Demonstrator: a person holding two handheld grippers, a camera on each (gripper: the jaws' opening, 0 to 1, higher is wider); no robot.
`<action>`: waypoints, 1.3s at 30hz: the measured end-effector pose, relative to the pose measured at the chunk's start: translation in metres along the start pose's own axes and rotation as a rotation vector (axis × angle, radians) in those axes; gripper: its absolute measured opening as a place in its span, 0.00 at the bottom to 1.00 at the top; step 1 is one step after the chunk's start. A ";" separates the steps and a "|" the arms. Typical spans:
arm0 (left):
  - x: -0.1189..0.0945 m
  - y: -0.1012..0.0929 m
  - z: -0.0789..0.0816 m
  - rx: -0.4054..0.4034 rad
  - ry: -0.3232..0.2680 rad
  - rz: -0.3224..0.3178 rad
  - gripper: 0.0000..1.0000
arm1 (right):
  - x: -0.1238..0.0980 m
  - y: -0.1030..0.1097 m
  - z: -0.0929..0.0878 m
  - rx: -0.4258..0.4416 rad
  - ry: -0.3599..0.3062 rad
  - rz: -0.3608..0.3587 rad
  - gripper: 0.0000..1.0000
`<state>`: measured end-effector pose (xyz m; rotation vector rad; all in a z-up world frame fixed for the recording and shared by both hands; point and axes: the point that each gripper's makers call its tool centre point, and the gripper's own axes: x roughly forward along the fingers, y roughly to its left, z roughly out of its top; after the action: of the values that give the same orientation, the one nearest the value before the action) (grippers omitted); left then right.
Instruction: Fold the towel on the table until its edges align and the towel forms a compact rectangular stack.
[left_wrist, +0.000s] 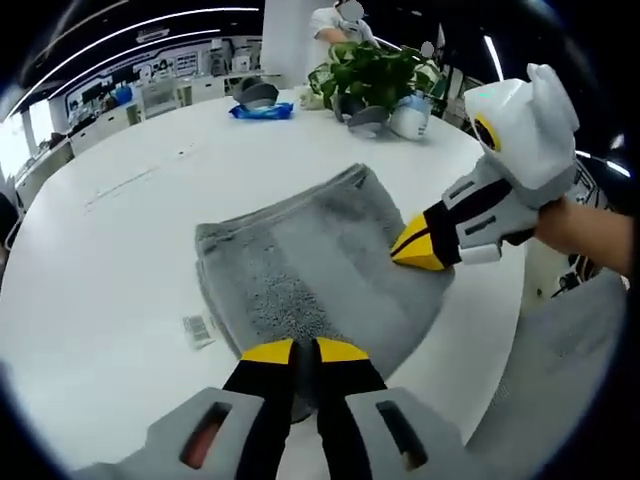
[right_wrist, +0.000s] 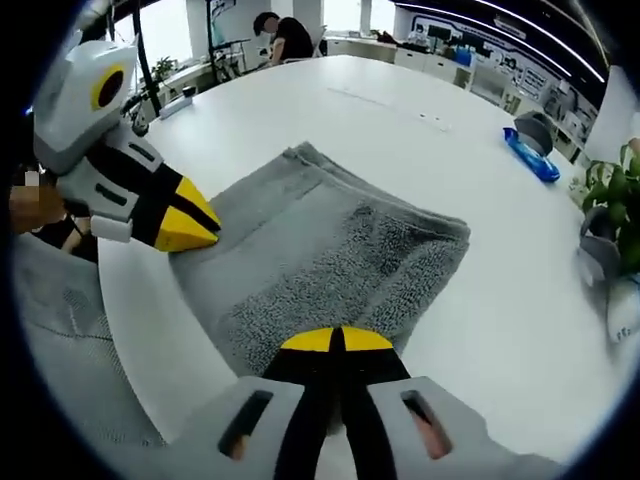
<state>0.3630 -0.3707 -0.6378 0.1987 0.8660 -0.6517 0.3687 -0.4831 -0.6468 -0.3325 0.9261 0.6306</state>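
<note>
Left gripper view: the left gripper (left_wrist: 305, 350), jaws pressed together, pinches the near edge of the folded grey towel (left_wrist: 300, 260) on the white tabletop (left_wrist: 110, 250); a barcode label (left_wrist: 199, 329), unreadable, lies beside it.

Right gripper view: the right gripper (right_wrist: 335, 340), jaws together, pinches the towel's (right_wrist: 330, 250) edge; the left gripper (right_wrist: 190, 228) touches its far side.

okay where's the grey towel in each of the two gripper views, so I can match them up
Left gripper view: the towel lies at centre, folded, on the white table, just above the left gripper.
Right gripper view: the towel lies at centre, just above the right gripper.
Shared landmark: the blue packet, at upper left in the left gripper view and at far right in the right gripper view.
</note>
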 end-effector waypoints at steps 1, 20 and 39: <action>0.001 0.000 -0.001 -0.004 -0.001 -0.002 0.06 | 0.002 0.000 0.000 0.006 0.004 -0.001 0.00; 0.025 0.025 0.016 0.007 0.019 0.060 0.01 | 0.027 -0.023 0.028 -0.002 0.087 -0.035 0.00; 0.027 0.041 0.034 0.110 0.043 0.125 0.01 | 0.026 -0.033 0.043 0.019 0.015 -0.012 0.00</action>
<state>0.4222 -0.3650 -0.6398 0.3648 0.8522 -0.5800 0.4288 -0.4771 -0.6437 -0.3259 0.9432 0.6085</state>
